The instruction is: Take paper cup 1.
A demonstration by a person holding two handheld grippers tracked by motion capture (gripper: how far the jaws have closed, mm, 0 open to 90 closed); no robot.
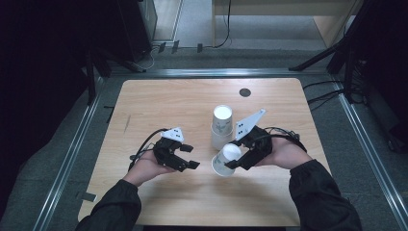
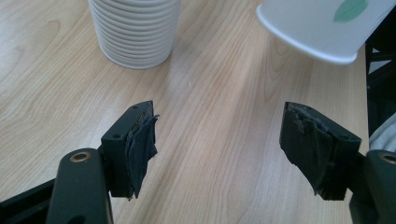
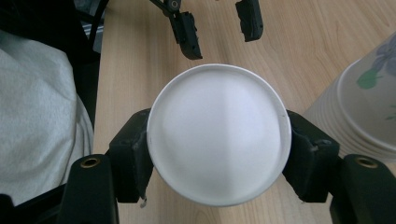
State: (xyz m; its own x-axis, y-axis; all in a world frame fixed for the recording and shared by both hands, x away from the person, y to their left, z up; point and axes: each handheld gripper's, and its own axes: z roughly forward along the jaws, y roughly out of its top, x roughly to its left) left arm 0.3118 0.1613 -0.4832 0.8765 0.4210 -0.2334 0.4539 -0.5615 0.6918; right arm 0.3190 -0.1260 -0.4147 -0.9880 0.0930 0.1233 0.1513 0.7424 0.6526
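A stack of white paper cups (image 1: 222, 126) stands upside down near the middle of the wooden table (image 1: 159, 103), its flat base uppermost and a green leaf print on its side; what lies under or inside the stack cannot be seen. Just in front of the stack, on the person's side, the right gripper (image 1: 233, 162) holds a single paper cup (image 1: 225, 160) tipped on its side, with the jaws pressed against opposite sides of the cup wall. In the right gripper view this cup (image 3: 217, 133) faces the camera as a plain white disc between the two jaws; whether that disc is the closed base or the inside bottom cannot be told, and nothing shows in it. The nested rims of the stack (image 3: 359, 112) are cut off at the right edge of that view. Left of the stack and apart from it, the left gripper (image 1: 189, 157) is held over bare wood with its jaws spread wide and nothing between them. In the left gripper view the lower rims of the stack (image 2: 135, 30) show at the top, cut off above, and the held cup (image 2: 322, 25) enters at the upper right, only partly in frame. A small dark round mark (image 1: 245, 92) lies on the table beyond the stack; what it is cannot be made out
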